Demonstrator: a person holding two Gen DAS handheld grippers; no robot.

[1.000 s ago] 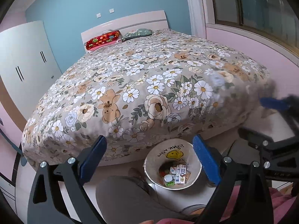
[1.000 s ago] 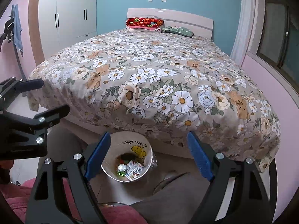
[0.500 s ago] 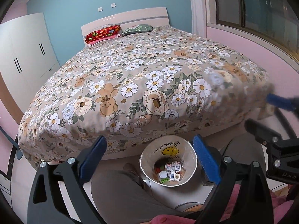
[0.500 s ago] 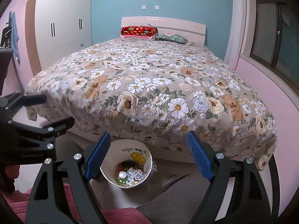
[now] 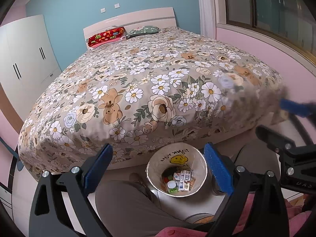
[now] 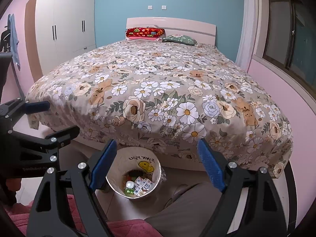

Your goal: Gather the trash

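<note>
A white trash bin (image 5: 156,163) with a yellow smiley stands on the floor at the foot of the bed. Inside lie small cartons (image 5: 182,179), a white cap and green bits. The right wrist view shows the same bin (image 6: 121,159) with that trash (image 6: 141,185) in it. My left gripper (image 5: 158,165) hangs open above the bin, nothing between its blue pads. My right gripper (image 6: 156,162) is open and empty too, over the bin's far rim. Each gripper shows at the edge of the other's view.
A wide bed (image 5: 150,83) with a floral cover fills the middle; a red pillow (image 5: 106,36) and a green pillow (image 5: 143,29) lie at its head. The person's grey trouser legs (image 5: 126,205) flank the bin. A white wardrobe (image 6: 65,21) stands left, a window ledge right.
Both views have tilted up a little, so the bed's head and the wall sit lower in frame. The bin, its trash and both open grippers stay as they were.
</note>
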